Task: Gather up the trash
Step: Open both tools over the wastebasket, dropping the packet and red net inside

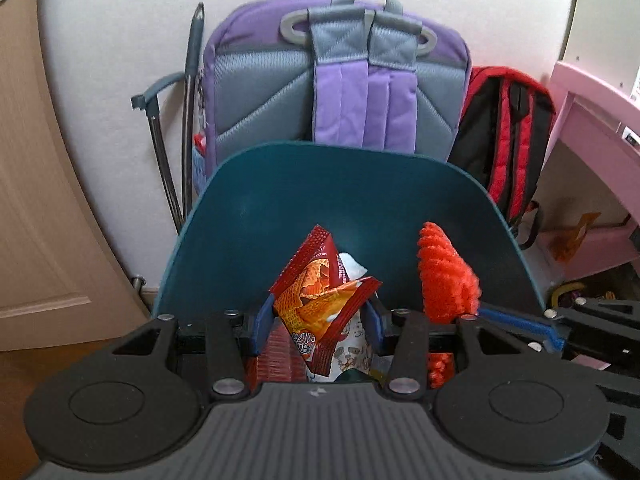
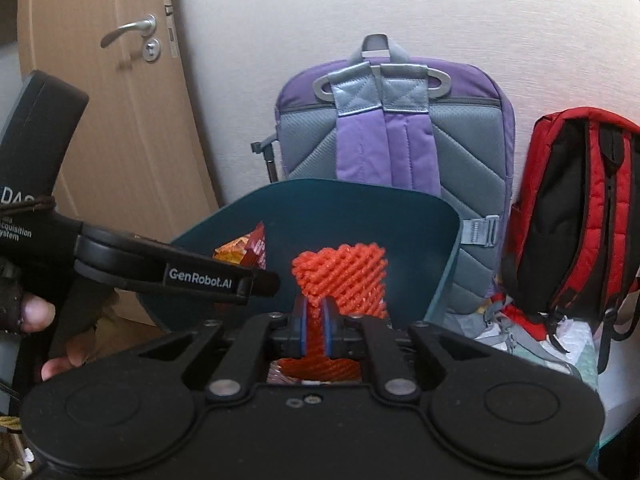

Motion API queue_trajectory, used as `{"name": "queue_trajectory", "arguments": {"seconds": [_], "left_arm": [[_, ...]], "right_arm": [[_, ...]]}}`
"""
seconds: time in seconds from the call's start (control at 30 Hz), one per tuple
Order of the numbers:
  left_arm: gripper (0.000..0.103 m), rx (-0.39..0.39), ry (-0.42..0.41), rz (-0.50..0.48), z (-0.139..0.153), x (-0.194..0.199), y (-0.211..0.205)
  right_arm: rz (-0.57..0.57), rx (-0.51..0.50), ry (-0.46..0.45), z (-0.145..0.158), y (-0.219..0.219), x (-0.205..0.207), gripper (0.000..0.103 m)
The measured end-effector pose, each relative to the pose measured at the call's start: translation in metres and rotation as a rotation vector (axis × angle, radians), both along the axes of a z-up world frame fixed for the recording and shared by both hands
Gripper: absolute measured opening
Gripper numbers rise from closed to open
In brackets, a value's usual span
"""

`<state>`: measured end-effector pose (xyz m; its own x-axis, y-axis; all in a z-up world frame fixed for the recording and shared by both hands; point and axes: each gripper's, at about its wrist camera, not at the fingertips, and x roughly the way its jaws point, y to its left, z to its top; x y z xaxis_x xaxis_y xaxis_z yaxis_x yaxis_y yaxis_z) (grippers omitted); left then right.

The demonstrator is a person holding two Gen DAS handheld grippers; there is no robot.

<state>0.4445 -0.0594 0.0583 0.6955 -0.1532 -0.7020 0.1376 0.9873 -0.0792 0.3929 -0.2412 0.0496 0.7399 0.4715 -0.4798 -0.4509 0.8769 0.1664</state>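
Already gathered: wrappers [image 1: 320, 300] in left tongs [image 1: 320, 328], clamped.
Right tongs [image 2: 316, 328]: pinching orange net [image 2: 340, 276].
Place: both held over teal bin [image 1: 360, 192].
Left: release both; more litter may remain by backpacks.

- The left gripper [image 1: 320, 330] is gripping a crumpled red and orange snack wrapper [image 1: 320, 300] between its blue pads [image 1: 264, 326], with more wrappers showing below.
- A teal bin lid [image 1: 340, 200] is standing open just behind the wrapper.
- An orange foam net [image 1: 446, 276] is sticking up to the right, clamped in the blue-tipped right gripper [image 1: 516, 326] reaching in from the right edge.
- A purple and grey backpack [image 1: 336, 80] is leaning against the white wall [image 1: 120, 20] behind the lid.
- A red and black backpack [image 1: 506, 136] is sitting just beside it on the right.
- A wooden door [image 1: 36, 200] is showing at left, and pink furniture [image 1: 592, 128] at right.
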Motion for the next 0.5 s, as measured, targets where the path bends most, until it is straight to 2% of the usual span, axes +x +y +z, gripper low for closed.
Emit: {"name": "queue_trajectory", "arguments": {"seconds": [0.07,0.1,0.17,0.3,0.33,0.5], "left_arm": [[0.047,-0.01,0.013,0.0,-0.005,0.001,0.0],[0.047,-0.014,0.015,0.003,-0.007,0.001,0.001],[0.055,-0.017,0.015,0.009,-0.008,0.001,0.001],[0.06,-0.026,-0.001,0.002,-0.004,-0.005,0.001],[0.063,-0.028,-0.004,0.0,-0.002,-0.007,0.001],[0.064,-0.031,-0.03,-0.003,0.011,-0.023,0.003]], "right_arm": [[-0.004,-0.001,0.007,-0.002,0.0,0.001,0.02],[-0.002,-0.002,0.011,-0.003,0.0,0.001,0.02],[-0.01,-0.013,0.01,-0.004,0.002,0.0,0.026],[-0.003,-0.015,-0.001,0.001,0.004,-0.006,0.027],[-0.003,-0.018,-0.005,0.003,0.004,-0.007,0.031],[-0.008,-0.018,-0.029,0.016,0.002,-0.023,0.039]]}}
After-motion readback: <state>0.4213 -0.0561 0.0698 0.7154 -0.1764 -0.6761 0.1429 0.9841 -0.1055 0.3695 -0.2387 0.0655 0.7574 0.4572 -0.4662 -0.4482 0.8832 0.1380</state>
